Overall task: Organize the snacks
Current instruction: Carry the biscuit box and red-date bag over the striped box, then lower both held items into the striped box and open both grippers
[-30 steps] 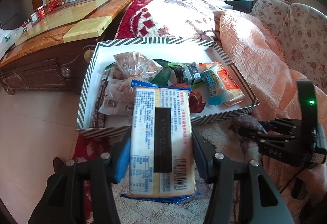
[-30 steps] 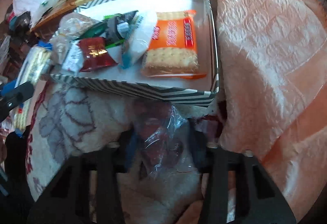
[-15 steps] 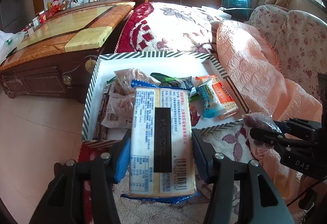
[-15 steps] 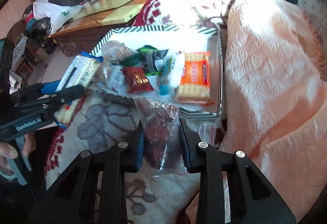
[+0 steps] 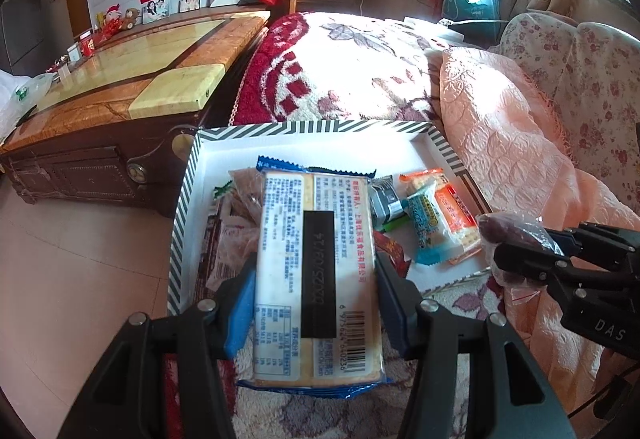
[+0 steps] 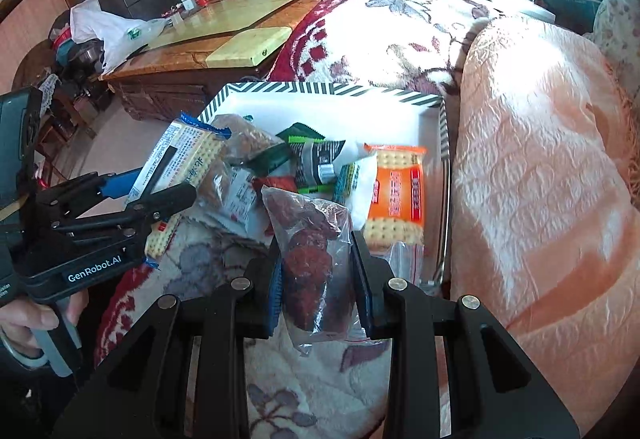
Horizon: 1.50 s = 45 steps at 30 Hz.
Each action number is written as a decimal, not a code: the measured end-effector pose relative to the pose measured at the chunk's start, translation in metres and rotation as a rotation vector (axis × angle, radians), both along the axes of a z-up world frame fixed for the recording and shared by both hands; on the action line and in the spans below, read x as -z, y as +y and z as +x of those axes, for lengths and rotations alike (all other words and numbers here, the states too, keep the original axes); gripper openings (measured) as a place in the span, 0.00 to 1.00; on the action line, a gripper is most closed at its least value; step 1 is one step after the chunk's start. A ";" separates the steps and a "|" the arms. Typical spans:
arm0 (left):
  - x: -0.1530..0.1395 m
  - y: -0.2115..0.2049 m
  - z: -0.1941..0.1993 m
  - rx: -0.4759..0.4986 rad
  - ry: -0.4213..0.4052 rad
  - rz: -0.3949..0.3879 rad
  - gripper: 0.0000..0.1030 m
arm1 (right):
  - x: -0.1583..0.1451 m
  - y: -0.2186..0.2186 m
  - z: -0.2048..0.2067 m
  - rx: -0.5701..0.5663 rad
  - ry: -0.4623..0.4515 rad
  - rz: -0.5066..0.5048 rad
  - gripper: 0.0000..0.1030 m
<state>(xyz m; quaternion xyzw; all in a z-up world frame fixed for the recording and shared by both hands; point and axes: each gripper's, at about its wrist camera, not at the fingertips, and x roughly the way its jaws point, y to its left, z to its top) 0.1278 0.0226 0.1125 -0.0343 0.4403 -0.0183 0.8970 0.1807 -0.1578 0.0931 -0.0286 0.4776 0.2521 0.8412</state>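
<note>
My left gripper (image 5: pixel 316 279) is shut on a blue-edged cracker pack (image 5: pixel 316 271), held above the near left part of a striped-rim white box (image 5: pixel 320 127). The pack also shows in the right wrist view (image 6: pixel 176 159). My right gripper (image 6: pixel 316 271) is shut on a clear bag of dark red dried fruit (image 6: pixel 312 251), held above the box's near edge (image 6: pixel 320 89). The bag and right gripper show at the right of the left wrist view (image 5: pixel 516 235). In the box lie several snacks, among them an orange cracker pack (image 6: pixel 396 191) and a dark green packet (image 6: pixel 316 159).
The box sits on a red-and-white floral rug (image 5: pixel 352 71) on a sofa. A pink quilted blanket (image 6: pixel 540 167) lies right of it. A wooden coffee table (image 5: pixel 120 79) stands to the left over a tiled floor (image 5: pixel 60 279). A small zip bag (image 6: pixel 404 259) lies by the box's near edge.
Both grippers have risen and pulled back from the box with their packs. The right gripper lifted the dried fruit bag off the rug. The box now looks smaller and farther.
</note>
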 end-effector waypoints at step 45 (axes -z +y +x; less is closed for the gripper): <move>0.022 0.004 0.034 -0.054 -0.075 0.031 0.85 | 0.037 0.030 0.046 0.057 -0.004 0.039 0.52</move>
